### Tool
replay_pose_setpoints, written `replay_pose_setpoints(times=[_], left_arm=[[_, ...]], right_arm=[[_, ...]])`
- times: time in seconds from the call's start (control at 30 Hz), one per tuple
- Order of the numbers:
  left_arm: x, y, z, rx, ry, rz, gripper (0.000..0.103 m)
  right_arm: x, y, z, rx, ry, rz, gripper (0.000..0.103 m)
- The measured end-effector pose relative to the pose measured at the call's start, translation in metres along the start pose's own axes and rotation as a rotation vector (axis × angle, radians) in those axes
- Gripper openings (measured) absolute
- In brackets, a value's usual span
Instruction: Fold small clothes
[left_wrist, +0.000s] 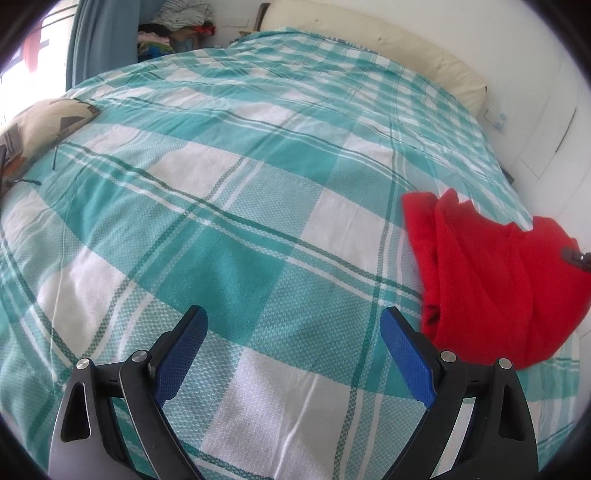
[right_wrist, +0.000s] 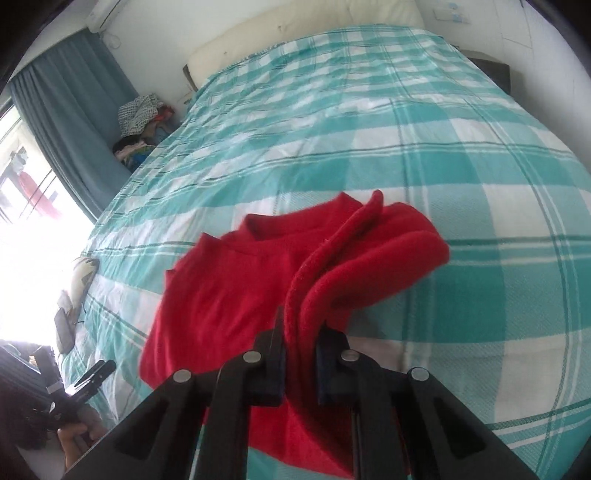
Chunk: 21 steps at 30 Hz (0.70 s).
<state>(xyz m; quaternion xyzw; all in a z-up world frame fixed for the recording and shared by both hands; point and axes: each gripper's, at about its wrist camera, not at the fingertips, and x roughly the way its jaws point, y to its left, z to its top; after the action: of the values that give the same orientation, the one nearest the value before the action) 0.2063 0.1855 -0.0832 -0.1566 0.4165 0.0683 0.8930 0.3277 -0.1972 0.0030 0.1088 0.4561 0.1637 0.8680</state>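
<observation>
Right tongs (right_wrist: 300, 332) pinching folded edge of red garment (right_wrist: 229, 295), lifted off checked bed (right_wrist: 480, 184). Left tongs (left_wrist: 293, 325) spread wide, holding nothing, near garment's left.

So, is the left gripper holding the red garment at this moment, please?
No, the left gripper is open over bare bedspread, with the red garment off to its right.

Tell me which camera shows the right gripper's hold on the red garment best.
The right wrist view. There the right gripper is shut on a folded edge of the red garment, centred and close. The left wrist view shows the garment at its right edge, with only a dark tip of that gripper.
</observation>
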Motion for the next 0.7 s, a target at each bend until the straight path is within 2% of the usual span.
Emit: replay_pose_setpoints(times=[0.1,0.2,0.37,0.43,0.5,0.57,0.6,0.63,0.7], left_arm=[[-0.003,0.006,0.001,-0.015,-0.011,0.007,0.095],[-0.003,0.014,0.002,-0.025,-0.01,0.015,0.095],[-0.001,0.023,0.002,-0.035,0.001,0.025,0.095],[-0.001,0.027,0.002,-0.039,0.006,0.023,0.095],[-0.002,0.03,0.002,-0.044,0.011,0.018,0.095],[-0.004,0.032,0.004,-0.048,0.012,0.009,0.095],[-0.005,0.032,0.005,-0.05,0.011,0.006,0.095],[-0.006,0.032,0.006,-0.052,0.009,0.003,0.095],[-0.008,0.03,0.007,-0.056,0.003,-0.01,0.095]], right_arm=[[0.028,0.064,0.011,-0.066,0.03,0.015,0.011],[0.064,0.115,0.008,-0.124,0.058,0.011,0.011],[0.128,0.159,-0.018,-0.167,0.133,-0.07,0.012],[0.144,0.163,-0.026,-0.144,0.21,-0.029,0.023],[0.141,0.163,-0.028,-0.09,0.268,0.144,0.025],[0.12,0.16,-0.025,-0.031,0.266,0.327,0.035],[0.104,0.157,-0.022,-0.031,0.237,0.361,0.048],[0.089,0.154,-0.019,-0.049,0.195,0.352,0.052],[0.069,0.15,-0.017,-0.134,0.122,0.228,0.052]])
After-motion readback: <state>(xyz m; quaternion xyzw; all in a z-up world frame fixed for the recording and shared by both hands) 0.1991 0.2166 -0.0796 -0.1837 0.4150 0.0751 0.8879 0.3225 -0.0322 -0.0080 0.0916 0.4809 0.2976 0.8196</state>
